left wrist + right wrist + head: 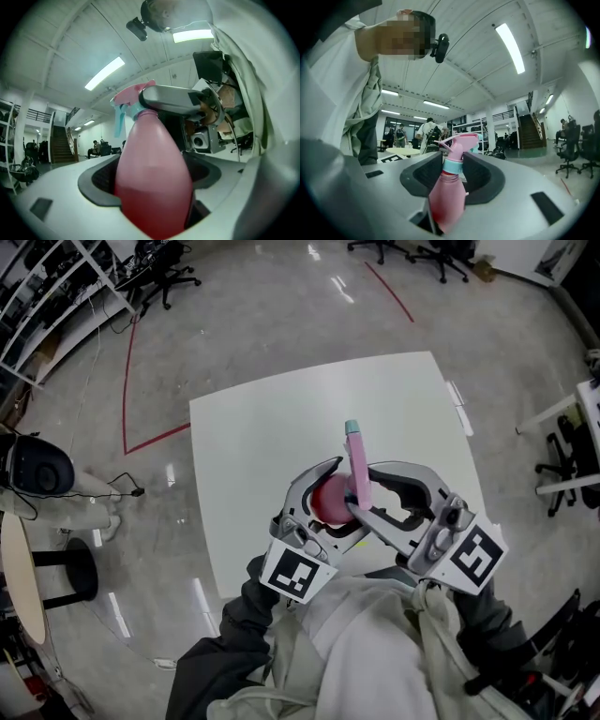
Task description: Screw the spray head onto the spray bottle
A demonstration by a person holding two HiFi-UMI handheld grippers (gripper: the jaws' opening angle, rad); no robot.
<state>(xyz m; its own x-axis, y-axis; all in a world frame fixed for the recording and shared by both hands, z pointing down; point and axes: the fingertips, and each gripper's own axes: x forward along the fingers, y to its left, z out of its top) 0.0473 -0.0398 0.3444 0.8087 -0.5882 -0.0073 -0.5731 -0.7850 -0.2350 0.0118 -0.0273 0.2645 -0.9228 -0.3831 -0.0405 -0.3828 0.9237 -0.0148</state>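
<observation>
A pink spray bottle [323,501] is held in the air over the white table [253,446], close to the person's chest. My left gripper [330,499] is shut on the bottle's body, which fills the space between its jaws in the left gripper view [152,183]. The pink spray head [357,457] with a teal nozzle and collar sits on the bottle's neck. My right gripper [364,489] comes in from the right, and its pads close on the teal collar [452,166] below the spray head [461,140]. The bottle's lower half is hidden by the jaws.
The white table is bare, with its near edge under the grippers. Office chairs [164,277] and shelving [47,296] stand at the far left. A red tape line [127,381] runs along the floor. A round table [19,577] stands at the left, and a white desk [591,409] at the right.
</observation>
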